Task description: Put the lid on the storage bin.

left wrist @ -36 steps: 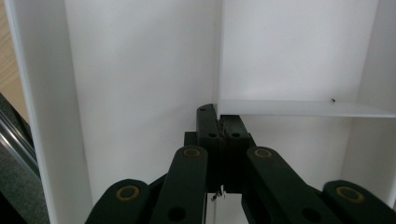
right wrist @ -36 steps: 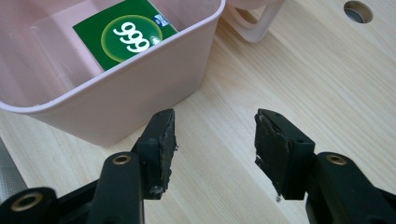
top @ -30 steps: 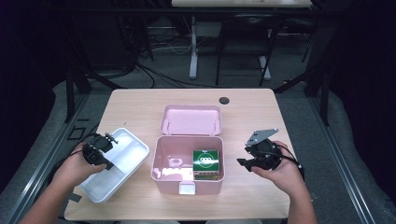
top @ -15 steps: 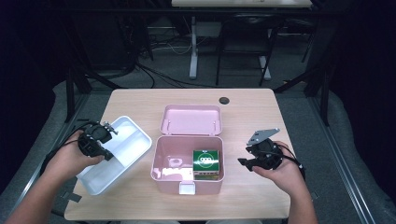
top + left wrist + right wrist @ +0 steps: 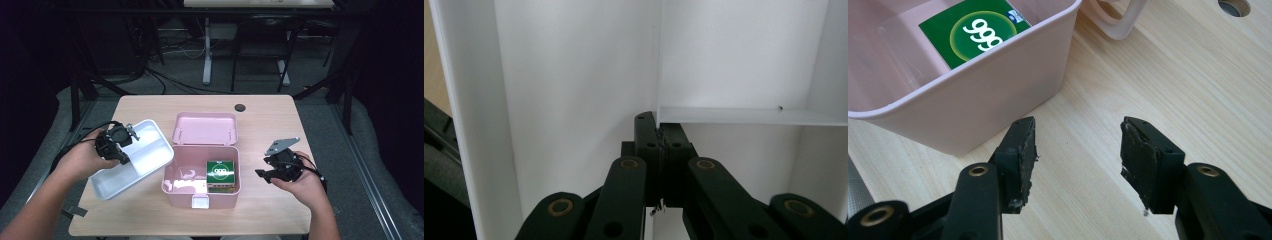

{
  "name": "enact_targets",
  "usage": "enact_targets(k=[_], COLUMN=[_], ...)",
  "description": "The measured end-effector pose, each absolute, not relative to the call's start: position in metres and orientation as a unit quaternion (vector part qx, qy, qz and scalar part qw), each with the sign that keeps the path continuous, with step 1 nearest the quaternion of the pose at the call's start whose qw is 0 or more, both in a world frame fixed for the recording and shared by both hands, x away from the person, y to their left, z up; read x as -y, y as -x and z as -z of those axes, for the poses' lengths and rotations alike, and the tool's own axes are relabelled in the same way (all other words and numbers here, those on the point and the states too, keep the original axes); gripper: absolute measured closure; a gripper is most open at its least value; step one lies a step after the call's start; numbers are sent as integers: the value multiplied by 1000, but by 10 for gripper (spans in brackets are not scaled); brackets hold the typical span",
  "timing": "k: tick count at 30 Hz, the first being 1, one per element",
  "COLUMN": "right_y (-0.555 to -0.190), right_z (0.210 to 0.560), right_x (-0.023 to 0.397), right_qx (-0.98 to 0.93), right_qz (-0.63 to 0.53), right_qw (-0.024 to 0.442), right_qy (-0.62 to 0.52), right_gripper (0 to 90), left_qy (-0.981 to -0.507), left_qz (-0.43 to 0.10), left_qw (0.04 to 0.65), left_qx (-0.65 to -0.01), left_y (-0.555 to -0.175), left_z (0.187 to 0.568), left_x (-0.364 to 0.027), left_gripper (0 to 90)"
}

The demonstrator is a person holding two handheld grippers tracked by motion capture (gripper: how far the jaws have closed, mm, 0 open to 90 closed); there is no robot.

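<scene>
While open, pink box [image 5: 201, 186] holds green carton [image 5: 220, 173]

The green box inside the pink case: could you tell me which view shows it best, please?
The high view: the whole green box sits in the pink case's right half. The right gripper view gives a closer look at its "999" label, cropped at the top edge. The left gripper view faces the white tray.

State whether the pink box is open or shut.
Open. The pink box has its lid swung back flat on the table, exposing the green carton inside.
</scene>
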State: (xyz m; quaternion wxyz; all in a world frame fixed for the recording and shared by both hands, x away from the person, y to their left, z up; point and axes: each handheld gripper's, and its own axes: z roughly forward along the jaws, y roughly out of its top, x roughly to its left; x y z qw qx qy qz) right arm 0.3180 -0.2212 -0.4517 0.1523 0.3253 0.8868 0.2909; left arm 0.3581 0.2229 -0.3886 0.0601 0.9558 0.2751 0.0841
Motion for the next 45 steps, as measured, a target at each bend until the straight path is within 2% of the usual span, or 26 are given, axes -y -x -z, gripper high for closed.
enact_targets(k=[9,22,30,45], right_y=[-319,-319,-319,-320], right_z=[453,453,453,454], right_x=[222,223,225,223], right_qx=[-885,-884,-884,-885], right_qz=[-293,-293,-293,-290], right_qw=[152,152,152,151], right_qy=[-329,-330,-332,-331], right_gripper=[478,479,479,479], left_qy=[-970,-976,-985,-990], left_qz=[-79,-82,-96,-94], left_qw=[51,43,42,45], left_qx=[-226,-196,-140,-92], left_y=[-361,-358,-359,-366], left_z=[385,371,360,367], left_x=[-207,-188,-164,-115], left_gripper=[891,891,891,891])
